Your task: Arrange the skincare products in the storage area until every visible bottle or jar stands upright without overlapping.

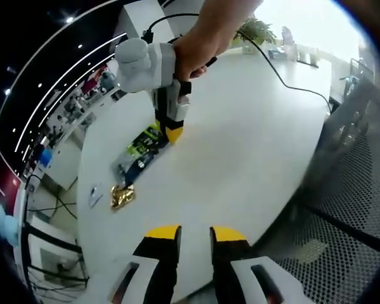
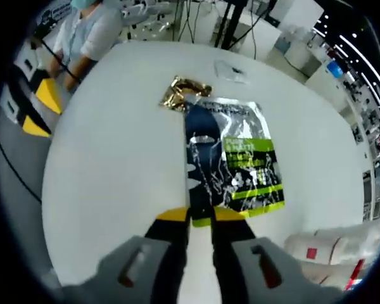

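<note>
My right tool pinches the near edge of the dark-and-green sachet, which lies flat on the white table touching a gold packet. I should lift slowly, keeping the pinch firm. My left tool hovers slightly open, empty.

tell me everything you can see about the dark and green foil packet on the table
The foil packet is a flat, glossy pouch lying face up on the white table. Its printed face is dark navy with white marks, a lime green label block and a silvery top band. A crumpled gold wrapper lies against its far end. The right gripper is at its near edge, jaws close together on that edge. In the left gripper view the packet lies just below that gripper's yellow tips.
</note>
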